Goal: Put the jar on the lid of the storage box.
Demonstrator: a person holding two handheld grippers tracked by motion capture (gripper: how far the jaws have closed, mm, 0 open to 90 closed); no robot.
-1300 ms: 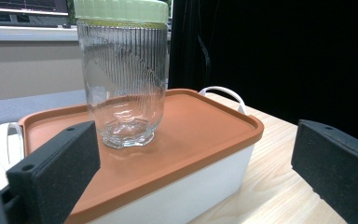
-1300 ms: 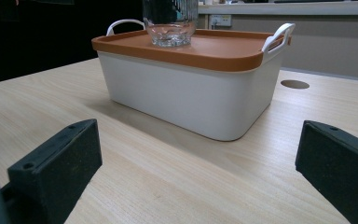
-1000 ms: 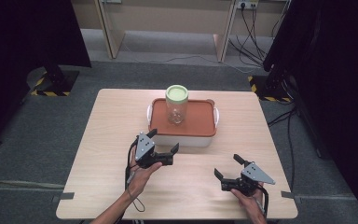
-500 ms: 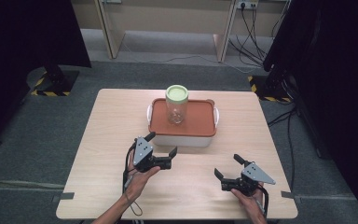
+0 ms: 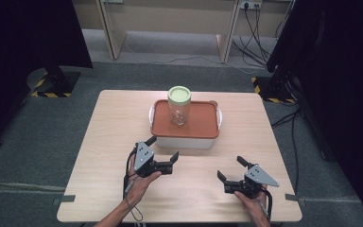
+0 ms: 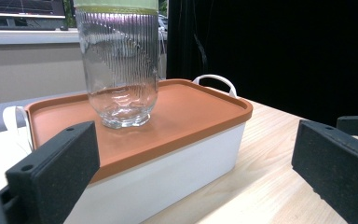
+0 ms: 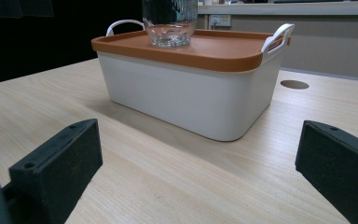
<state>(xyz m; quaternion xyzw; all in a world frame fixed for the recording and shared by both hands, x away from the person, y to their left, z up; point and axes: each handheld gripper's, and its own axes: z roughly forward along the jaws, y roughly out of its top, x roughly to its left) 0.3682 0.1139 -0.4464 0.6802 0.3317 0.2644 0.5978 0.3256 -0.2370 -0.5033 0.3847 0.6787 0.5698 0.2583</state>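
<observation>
Glass jar (image 5: 179, 109) upright on orange lid (image 5: 196, 125), left gripper (image 5: 163, 152) and right gripper (image 5: 231, 169) wide open, empty

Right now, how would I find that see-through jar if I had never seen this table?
Start at the light wooden table and find the white rectangular plastic box with the flat orange lid near its far edge. The clear ribbed glass jar stands upright on that lid, toward its left half. It is the only see-through thing there, and a pale green round cap closes it.
</observation>
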